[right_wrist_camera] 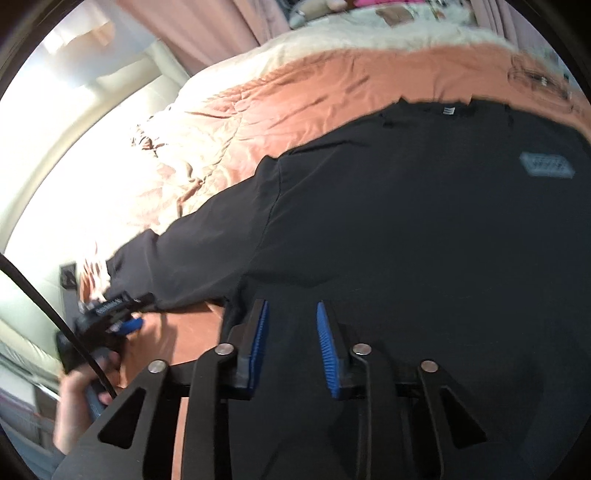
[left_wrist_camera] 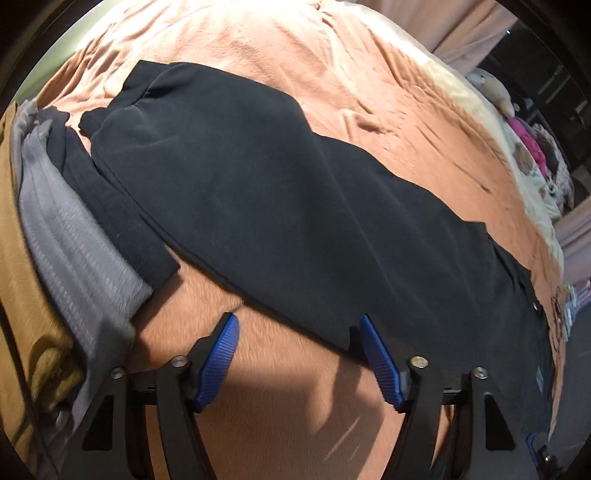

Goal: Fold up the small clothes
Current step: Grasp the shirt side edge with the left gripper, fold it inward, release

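Note:
A black long-sleeved shirt (left_wrist_camera: 295, 206) lies spread flat on the orange blanket (left_wrist_camera: 280, 398). In the left wrist view its sleeve runs to the upper left and its lower edge lies just ahead of my fingers. My left gripper (left_wrist_camera: 297, 332) is open and empty, low over the blanket at the sleeve's edge; it also shows in the right wrist view (right_wrist_camera: 122, 314) by the sleeve cuff. My right gripper (right_wrist_camera: 291, 321) is open and empty, hovering over the shirt's body (right_wrist_camera: 424, 229) near its left side. The collar label (right_wrist_camera: 448, 110) is at the far edge.
Folded clothes are stacked at the left: a black piece (left_wrist_camera: 110, 206), a grey one (left_wrist_camera: 74, 251) and a tan one (left_wrist_camera: 26, 295). Stuffed toys and pillows (left_wrist_camera: 532, 147) lie at the far right of the bed. Curtains (right_wrist_camera: 207, 29) hang behind the bed.

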Demonstrator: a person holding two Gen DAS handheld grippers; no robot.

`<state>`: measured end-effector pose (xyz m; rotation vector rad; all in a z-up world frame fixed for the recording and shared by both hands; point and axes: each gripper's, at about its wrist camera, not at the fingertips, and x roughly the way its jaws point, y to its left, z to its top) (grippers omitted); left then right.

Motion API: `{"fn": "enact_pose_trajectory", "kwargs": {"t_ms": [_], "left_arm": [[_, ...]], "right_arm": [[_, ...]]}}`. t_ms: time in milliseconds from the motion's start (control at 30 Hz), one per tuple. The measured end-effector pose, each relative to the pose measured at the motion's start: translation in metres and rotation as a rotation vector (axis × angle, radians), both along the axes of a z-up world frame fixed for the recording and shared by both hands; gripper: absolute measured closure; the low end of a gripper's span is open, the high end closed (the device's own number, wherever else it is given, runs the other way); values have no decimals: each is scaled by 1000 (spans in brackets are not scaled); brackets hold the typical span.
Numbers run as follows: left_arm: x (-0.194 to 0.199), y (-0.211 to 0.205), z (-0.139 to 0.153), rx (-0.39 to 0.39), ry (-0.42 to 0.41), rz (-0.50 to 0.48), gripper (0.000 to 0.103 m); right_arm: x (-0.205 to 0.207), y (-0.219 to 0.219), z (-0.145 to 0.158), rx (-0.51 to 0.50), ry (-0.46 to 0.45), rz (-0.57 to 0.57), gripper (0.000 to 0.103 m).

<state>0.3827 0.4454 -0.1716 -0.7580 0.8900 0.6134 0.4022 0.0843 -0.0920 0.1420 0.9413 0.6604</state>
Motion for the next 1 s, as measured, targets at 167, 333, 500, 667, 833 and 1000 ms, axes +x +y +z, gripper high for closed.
{"fn": "enact_pose_trajectory", "kwargs": {"t_ms": [167, 333, 500, 667, 833, 1000], "left_arm": [[3, 7, 1, 6, -12, 41, 97], [3, 0, 42, 44, -92, 15, 98], [9, -14, 81, 77, -162, -69, 98], [15, -25, 110, 86, -217, -148, 98], [29, -41, 129, 86, -256, -216, 98], [44, -68, 146, 92, -302, -311, 98]], "right_arm": [[12, 24, -11, 52, 59, 3, 92], [29, 37, -27, 112, 136, -19, 94], [46, 56, -52, 141, 198, -12, 97], [63, 76, -77, 148, 252, 15, 98], [75, 89, -87, 167, 278, 32, 98], [85, 85, -93, 194, 314, 46, 98]]}}
